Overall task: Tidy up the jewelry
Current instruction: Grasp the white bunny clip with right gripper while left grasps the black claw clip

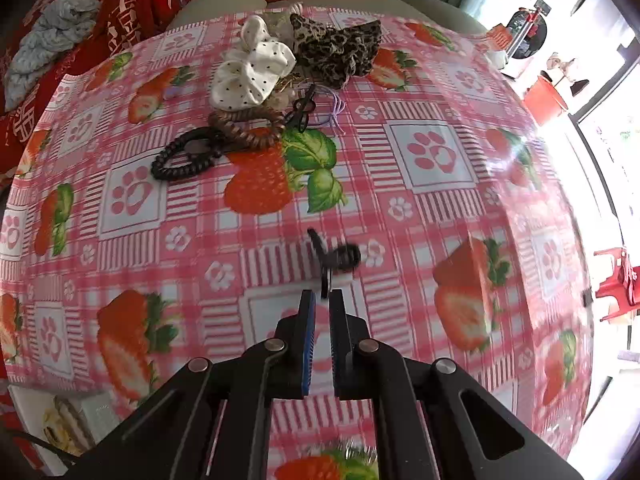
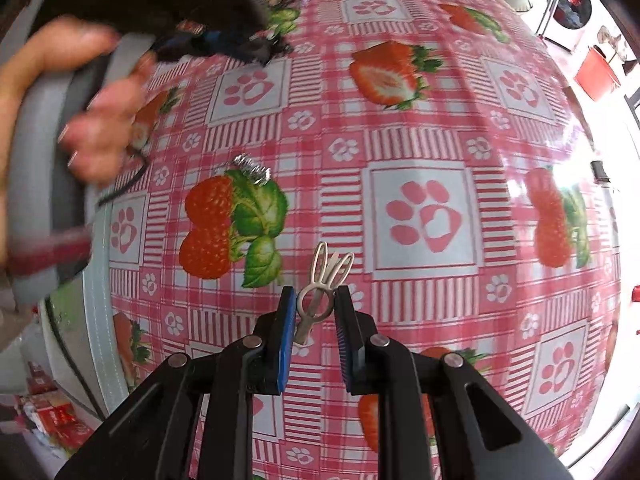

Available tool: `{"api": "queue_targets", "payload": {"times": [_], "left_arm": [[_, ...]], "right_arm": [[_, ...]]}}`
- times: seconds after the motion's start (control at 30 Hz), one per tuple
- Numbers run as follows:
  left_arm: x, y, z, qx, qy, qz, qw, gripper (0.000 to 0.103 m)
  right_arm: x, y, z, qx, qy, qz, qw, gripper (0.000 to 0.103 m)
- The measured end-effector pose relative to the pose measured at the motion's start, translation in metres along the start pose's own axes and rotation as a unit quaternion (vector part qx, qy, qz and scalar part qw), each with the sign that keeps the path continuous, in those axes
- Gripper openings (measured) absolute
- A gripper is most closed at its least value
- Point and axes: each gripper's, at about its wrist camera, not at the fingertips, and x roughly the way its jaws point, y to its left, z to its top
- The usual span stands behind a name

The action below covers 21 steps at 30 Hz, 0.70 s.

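A person works two hand-held grippers over a table [image 1: 460, 208] spread with a pink strawberry-and-paw-print cloth. The left gripper [image 1: 321, 300] has its jaws nearly together, pinching the stem of a small black clip [image 1: 335, 258], which is blurred and stands out ahead of the fingertips above the cloth near the middle of the table. The right gripper [image 2: 316, 298] sits with its jaws a modest way apart, a silver rabbit-shaped pin [image 2: 320, 290] between them; the pin's ring touches the left pad, though whether the right pad also touches it cannot be told, nor whether the pin is lifted or lying on the cloth.

Toward the far edge of the table lies a pile of hair things: a white dotted scrunchie [image 1: 250, 68] beside a leopard scrunchie [image 1: 338, 50], with a brown coil tie [image 1: 250, 128] overlapping a black coil tie [image 1: 184, 158] in front of them, and a black clip [image 1: 301, 110] and a thin purple cord [image 1: 338, 114] just to their right. A small silver chain piece [image 2: 250, 168] lies apart on a printed leaf, near the table's left edge in the right wrist view. The person's left hand [image 2: 80, 108], blurred, grips the left tool's grey handle at that side.
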Motion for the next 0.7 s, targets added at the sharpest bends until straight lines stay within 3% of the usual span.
{"api": "queue_targets", "payload": {"times": [0.2,0.37,0.43,0.47,0.5,0.53,0.7], "left_arm": [[-0.018,0.007,-0.017,0.002,0.001,-0.001,1.0000,0.013],[-0.019,0.007,-0.013,-0.011,0.000,0.007,0.9999,0.014],[-0.015,0.007,-0.008,-0.024,0.006,-0.002,0.9997,0.046],[-0.015,0.006,-0.007,-0.029,0.001,0.003,0.9996,0.093],[-0.018,0.005,-0.008,-0.032,-0.016,0.022,0.9991,0.103],[-0.020,0.003,-0.008,-0.029,-0.029,0.034,0.9986,0.103],[-0.004,-0.005,0.000,-0.015,-0.009,0.050,0.9986,0.103]], "right_arm": [[-0.012,-0.015,0.013,0.016,-0.004,0.006,1.000,0.021],[-0.023,-0.021,0.015,0.018,-0.010,-0.004,1.000,0.021],[-0.028,-0.021,0.008,0.020,-0.011,-0.005,1.000,0.021],[-0.028,-0.017,0.005,0.022,-0.012,-0.005,1.000,0.021],[-0.027,-0.016,0.004,0.023,-0.011,-0.005,1.000,0.021],[-0.025,-0.016,0.003,0.025,-0.011,-0.004,1.000,0.021],[-0.024,-0.021,-0.001,0.032,-0.009,0.001,0.999,0.021]]}}
